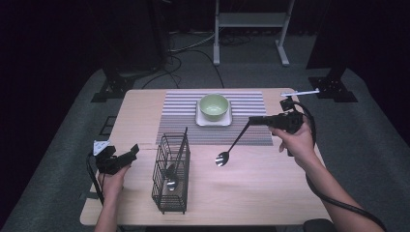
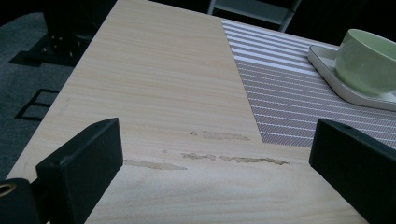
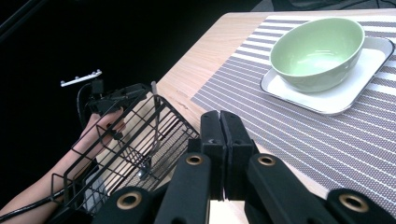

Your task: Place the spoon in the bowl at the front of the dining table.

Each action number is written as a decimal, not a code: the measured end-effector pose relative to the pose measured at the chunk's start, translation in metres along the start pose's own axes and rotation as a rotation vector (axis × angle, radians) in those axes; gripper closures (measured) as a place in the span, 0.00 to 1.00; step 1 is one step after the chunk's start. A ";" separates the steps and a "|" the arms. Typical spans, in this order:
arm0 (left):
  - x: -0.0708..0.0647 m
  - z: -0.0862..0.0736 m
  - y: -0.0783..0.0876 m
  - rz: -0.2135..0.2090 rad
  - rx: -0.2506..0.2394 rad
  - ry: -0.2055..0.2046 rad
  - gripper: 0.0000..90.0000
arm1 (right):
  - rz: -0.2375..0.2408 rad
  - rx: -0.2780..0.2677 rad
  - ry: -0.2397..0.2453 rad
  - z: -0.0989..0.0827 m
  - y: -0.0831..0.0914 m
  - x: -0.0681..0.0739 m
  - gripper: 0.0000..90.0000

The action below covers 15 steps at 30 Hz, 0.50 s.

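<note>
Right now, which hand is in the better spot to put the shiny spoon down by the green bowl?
Probably the right. The right gripper is shut on the black-handled metal spoon, beside the striped placemat with the light green bowl. The left gripper waits open and empty beyond the black wire basket.

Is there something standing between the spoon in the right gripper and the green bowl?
Nothing visible. The right gripper holds the spoon above bare table, and only flat striped placemat lies between it and the green bowl.

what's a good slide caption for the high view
Right gripper lifts a spoon beside the wire basket, green bowl waiting on the striped mat.
</note>
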State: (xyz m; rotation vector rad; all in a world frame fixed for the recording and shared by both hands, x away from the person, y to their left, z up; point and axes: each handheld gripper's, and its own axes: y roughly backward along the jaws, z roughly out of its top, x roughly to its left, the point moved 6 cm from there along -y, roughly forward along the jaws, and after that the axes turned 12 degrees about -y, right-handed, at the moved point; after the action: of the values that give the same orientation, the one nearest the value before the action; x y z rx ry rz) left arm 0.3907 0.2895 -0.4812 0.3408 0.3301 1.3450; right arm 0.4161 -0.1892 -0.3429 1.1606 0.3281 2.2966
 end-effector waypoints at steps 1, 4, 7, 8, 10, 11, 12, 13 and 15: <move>0.000 0.000 0.000 0.000 0.000 0.001 0.02 | -0.001 -0.001 -0.002 0.000 -0.001 -0.001 0.99; 0.000 0.001 0.000 0.001 -0.007 0.005 0.02 | -0.002 -0.009 -0.002 0.003 -0.003 -0.002 0.99; 0.000 0.001 0.000 0.001 -0.006 0.007 0.02 | -0.004 -0.015 -0.004 0.006 -0.004 -0.004 0.99; 0.000 0.001 0.000 0.002 -0.007 0.010 0.02 | -0.004 -0.015 -0.007 0.006 -0.005 -0.004 0.99; 0.000 0.001 0.000 0.002 -0.009 0.010 0.02 | -0.005 -0.017 -0.006 0.008 -0.006 -0.004 0.99; 0.000 0.001 0.000 0.002 -0.008 0.010 0.02 | -0.006 -0.016 -0.008 0.009 -0.007 -0.004 0.99; 0.000 0.000 0.000 0.001 -0.006 0.009 0.02 | -0.005 -0.018 -0.006 0.009 -0.008 -0.004 0.99; 0.000 0.000 0.000 0.001 -0.007 0.009 0.02 | -0.006 -0.018 -0.007 0.010 -0.009 -0.004 0.99; 0.001 0.000 0.000 0.001 -0.007 0.008 0.02 | -0.006 -0.016 -0.007 0.011 -0.011 -0.004 0.99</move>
State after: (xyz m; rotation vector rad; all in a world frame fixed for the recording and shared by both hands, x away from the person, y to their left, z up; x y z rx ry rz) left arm 0.3911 0.2900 -0.4809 0.3306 0.3319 1.3484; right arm 0.4310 -0.1830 -0.3439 1.1583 0.3092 2.2856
